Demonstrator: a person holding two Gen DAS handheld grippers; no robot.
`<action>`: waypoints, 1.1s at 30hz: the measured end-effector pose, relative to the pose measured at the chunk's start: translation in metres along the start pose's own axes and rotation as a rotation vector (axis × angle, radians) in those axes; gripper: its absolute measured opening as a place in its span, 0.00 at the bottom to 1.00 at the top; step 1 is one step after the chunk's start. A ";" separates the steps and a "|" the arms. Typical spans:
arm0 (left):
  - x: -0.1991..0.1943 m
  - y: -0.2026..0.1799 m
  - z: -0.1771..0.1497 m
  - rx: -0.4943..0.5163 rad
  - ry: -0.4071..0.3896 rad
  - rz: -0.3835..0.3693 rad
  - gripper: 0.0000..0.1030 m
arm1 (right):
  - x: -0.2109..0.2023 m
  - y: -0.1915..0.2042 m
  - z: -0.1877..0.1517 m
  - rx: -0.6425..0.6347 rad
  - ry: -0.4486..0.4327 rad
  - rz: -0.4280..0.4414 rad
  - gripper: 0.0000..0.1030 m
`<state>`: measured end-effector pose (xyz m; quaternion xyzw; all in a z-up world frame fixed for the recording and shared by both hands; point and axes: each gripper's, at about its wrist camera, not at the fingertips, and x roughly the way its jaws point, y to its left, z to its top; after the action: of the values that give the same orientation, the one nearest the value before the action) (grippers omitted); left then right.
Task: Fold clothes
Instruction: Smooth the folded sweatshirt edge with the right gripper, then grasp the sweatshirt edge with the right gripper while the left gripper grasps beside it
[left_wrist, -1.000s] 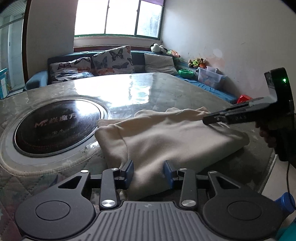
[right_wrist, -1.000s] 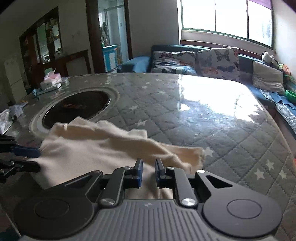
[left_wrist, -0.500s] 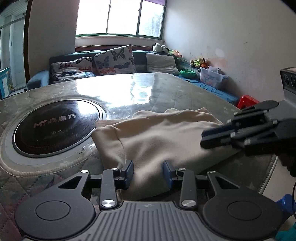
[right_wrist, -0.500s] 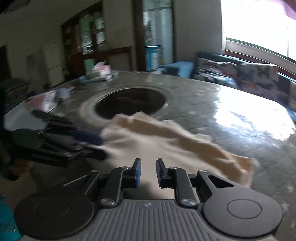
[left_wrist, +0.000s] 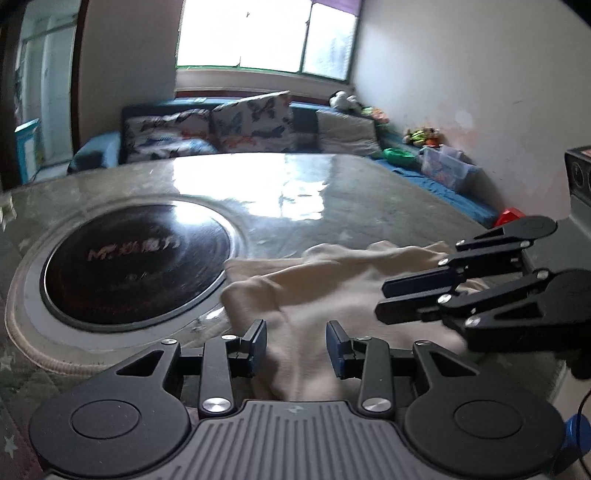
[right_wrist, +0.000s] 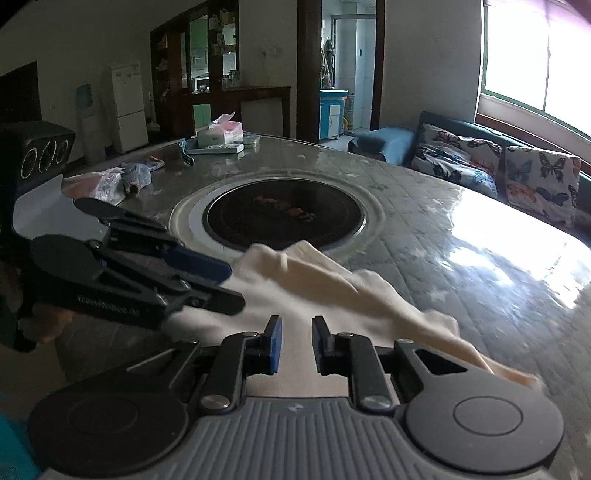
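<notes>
A cream folded garment (left_wrist: 332, 291) lies on the quilted table near its front edge; it also shows in the right wrist view (right_wrist: 325, 291). My left gripper (left_wrist: 295, 345) is open, its jaws apart just above the garment's near edge, holding nothing. My right gripper (right_wrist: 295, 343) is open with a narrow gap over the garment's near side, empty. Each gripper shows in the other's view: the right one (left_wrist: 391, 299) at the garment's right side, the left one (right_wrist: 232, 284) at its left side.
A round black induction cooktop (left_wrist: 136, 266) is set into the table (left_wrist: 295, 192) just beyond the garment. A tissue box (right_wrist: 219, 133), tray and plastic bag (right_wrist: 96, 184) lie at the table's far left. A sofa with butterfly cushions (left_wrist: 251, 122) stands behind.
The right gripper swung round from the garment's right corner to face the cooktop. The garment's top layer shifted and rumpled. The left gripper lifted slightly and its jaws opened a little wider.
</notes>
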<state>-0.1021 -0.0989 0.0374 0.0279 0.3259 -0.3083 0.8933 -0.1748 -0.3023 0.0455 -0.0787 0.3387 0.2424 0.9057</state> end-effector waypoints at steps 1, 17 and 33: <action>0.002 0.003 0.000 -0.013 0.004 0.001 0.36 | 0.006 0.000 0.003 0.001 0.001 0.003 0.16; -0.017 0.048 0.013 -0.197 -0.024 0.034 0.38 | -0.010 0.052 0.013 -0.197 -0.008 0.096 0.33; -0.016 0.066 0.009 -0.532 0.027 -0.018 0.68 | 0.019 0.095 0.007 -0.335 0.022 0.046 0.16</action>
<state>-0.0687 -0.0394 0.0440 -0.2068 0.4076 -0.2191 0.8620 -0.2049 -0.2096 0.0407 -0.2232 0.3050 0.3151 0.8705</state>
